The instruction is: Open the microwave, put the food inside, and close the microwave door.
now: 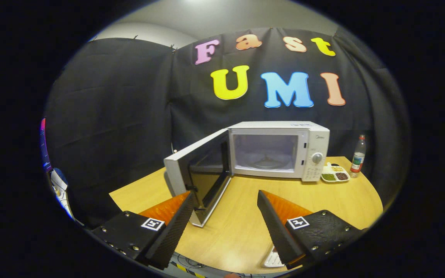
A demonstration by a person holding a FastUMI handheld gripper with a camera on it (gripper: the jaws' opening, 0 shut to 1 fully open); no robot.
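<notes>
A white microwave [280, 150] stands on the wooden table [245, 208] beyond my fingers. Its door [201, 173] is swung wide open toward me on the left, its outer edge just ahead of my left fingertip. The cavity [265, 154] shows a glass turntable with nothing on it. A white compartment tray of food [335, 174] lies on the table to the right of the microwave, against its control panel side. My gripper [226, 199] is open, hovering above the table in front of the microwave, with nothing between its fingers.
A clear bottle with a red cap [358, 156] stands right of the food tray near the table's far right edge. A small white object [272, 259] lies on the table under my right finger. Black cloth walls close in behind and to the left.
</notes>
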